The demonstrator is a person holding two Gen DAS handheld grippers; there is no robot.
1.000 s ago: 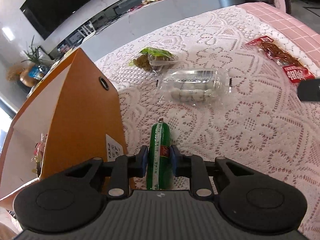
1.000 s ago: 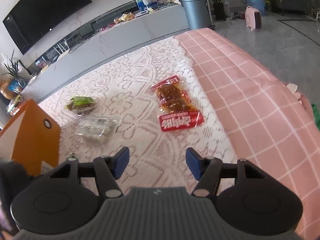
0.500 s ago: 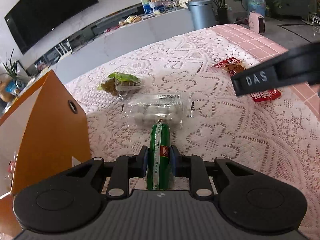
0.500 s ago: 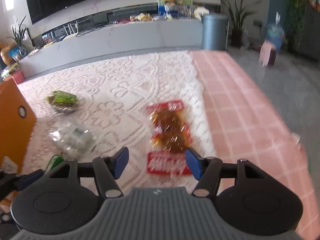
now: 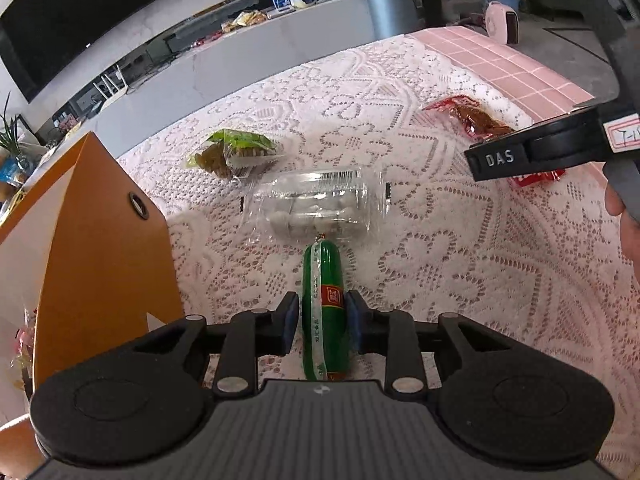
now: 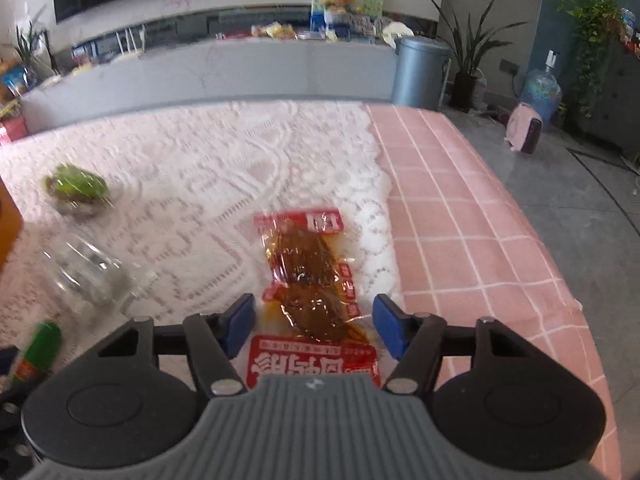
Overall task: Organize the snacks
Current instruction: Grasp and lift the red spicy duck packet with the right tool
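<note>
- My left gripper (image 5: 322, 322) has just been opening; the green sausage (image 5: 323, 312) sits between the pads, apparently barely touched.
- My right gripper (image 6: 314, 326) hangs open over the red snack packet (image 6: 310, 276) on the counter (image 6: 192, 168).
- Centre both pads on the packet's edges before closing.

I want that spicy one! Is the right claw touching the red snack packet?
Apart. The right wrist view shows lace cloth between each pad of the open right claw and the red snack packet.
</note>
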